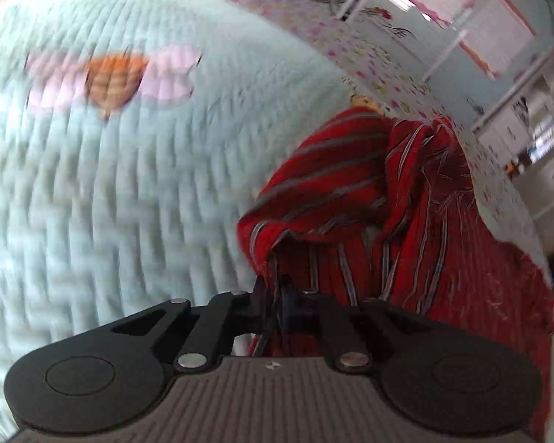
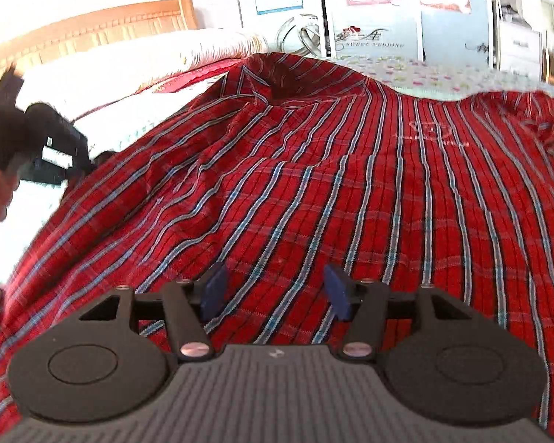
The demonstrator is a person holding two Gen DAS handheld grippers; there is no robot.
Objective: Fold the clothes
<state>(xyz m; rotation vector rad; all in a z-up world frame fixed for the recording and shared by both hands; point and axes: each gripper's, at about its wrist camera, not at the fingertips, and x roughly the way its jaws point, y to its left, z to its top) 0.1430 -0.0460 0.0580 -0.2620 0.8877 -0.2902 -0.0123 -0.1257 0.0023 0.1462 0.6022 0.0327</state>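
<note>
On a bed with a pale blue quilt [image 1: 129,192], the left gripper [image 1: 277,288] pinches a gathered edge of the red striped shirt [image 2: 351,184] while the right gripper [image 2: 273,291] hovers wide over the cloth, apparently needing a second hold before folding.

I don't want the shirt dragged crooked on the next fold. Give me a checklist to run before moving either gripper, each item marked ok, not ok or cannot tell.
1. Left gripper has cloth: ok, its jaws are shut on a bunched edge of the red striped shirt.
2. Right gripper free of cloth: ok, jaws open above the shirt, nothing between them.
3. Shirt lies flat: not ok, creased across the middle and near the collar.
4. Left gripper clear of the right one's path: ok, it is far off to the side, at the shirt's edge.
5. Sleeves laid out: cannot tell, edges blurred or out of view.
6. Room on the pale blue blanket beside the shirt: ok.
</note>
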